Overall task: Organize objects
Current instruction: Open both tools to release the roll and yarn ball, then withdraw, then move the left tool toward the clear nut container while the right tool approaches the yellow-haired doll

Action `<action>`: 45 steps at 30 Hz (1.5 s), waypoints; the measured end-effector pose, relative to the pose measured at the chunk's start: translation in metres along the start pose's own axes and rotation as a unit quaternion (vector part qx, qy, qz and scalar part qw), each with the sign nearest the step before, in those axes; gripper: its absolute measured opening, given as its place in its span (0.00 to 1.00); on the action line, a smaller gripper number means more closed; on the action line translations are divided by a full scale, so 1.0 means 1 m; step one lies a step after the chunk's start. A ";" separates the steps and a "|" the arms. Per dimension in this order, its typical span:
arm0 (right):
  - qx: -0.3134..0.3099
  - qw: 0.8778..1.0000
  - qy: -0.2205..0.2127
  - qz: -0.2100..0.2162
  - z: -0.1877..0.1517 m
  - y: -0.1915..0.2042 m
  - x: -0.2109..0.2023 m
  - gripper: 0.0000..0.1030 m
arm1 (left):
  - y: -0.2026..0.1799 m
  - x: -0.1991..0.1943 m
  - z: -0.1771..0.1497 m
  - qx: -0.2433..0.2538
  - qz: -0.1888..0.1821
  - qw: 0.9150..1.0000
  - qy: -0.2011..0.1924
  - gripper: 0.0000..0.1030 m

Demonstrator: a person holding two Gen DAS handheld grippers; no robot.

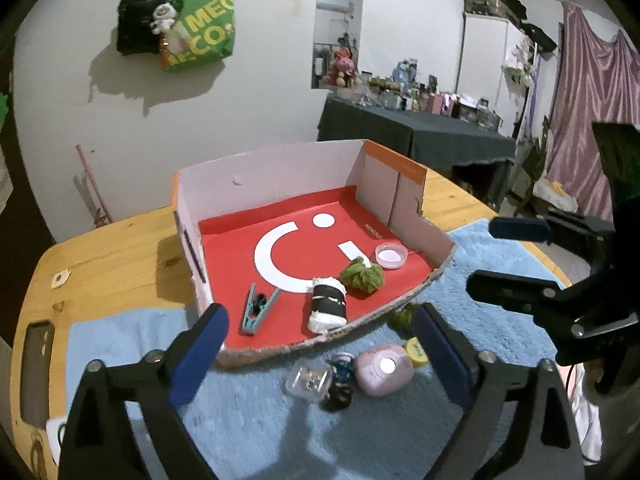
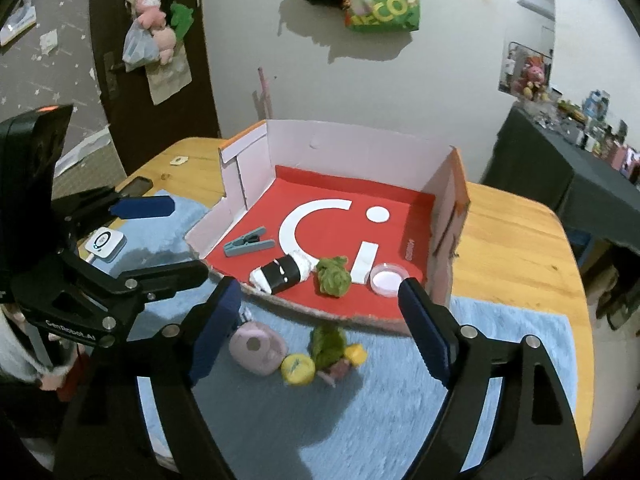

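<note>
A cardboard box (image 1: 280, 188) with a red floor holds a grey clothespin (image 1: 256, 310), a black-and-white roll (image 1: 328, 308), a green fuzzy scrunchie (image 1: 362, 274) and a clear round dish (image 1: 391, 255). On the blue mat (image 2: 500, 332) in front of it lie a pink device (image 2: 258, 346), a yellow cap (image 2: 298, 368), another green fuzzy piece (image 2: 328, 344), a clear little container (image 1: 308, 380) and a dark figure (image 1: 340, 388). My left gripper (image 1: 320, 316) hangs open above the box's torn front edge. My right gripper (image 2: 320, 286) is open beside it, with nothing between its fingers.
The box stands on a wooden table (image 2: 512, 240). A white square gadget (image 2: 105, 243) and a dark phone (image 2: 136, 186) lie at the mat's left. Behind are a wall with hanging bags (image 1: 176, 28) and a dark cluttered side table (image 1: 420, 132).
</note>
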State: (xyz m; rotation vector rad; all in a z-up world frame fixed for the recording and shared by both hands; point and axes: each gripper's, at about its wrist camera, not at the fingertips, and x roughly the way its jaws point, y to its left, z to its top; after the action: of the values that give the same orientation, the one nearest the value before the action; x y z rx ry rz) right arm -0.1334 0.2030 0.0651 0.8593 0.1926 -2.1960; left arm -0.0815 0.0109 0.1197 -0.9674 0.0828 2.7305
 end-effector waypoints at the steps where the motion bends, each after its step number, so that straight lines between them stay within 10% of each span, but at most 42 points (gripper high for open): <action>1: 0.005 1.000 -0.004 -0.003 -0.004 0.001 -0.004 0.80 | -0.001 -0.002 -0.003 -0.004 0.006 1.000 -0.004 0.95; 13: 0.037 0.997 -0.039 -0.051 -0.050 0.006 -0.011 0.90 | -0.004 -0.012 -0.045 -0.049 0.075 0.995 -0.038 1.00; 45: 0.093 0.994 -0.005 -0.061 -0.100 -0.007 0.026 0.90 | 0.000 0.022 -0.093 -0.105 0.076 0.991 0.024 1.00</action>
State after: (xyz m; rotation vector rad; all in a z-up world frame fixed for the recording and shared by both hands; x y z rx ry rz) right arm -0.0984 0.2309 -0.0284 0.9600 0.0357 -2.3608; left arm -0.0408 0.0025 0.0332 -1.1267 -0.1294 2.8997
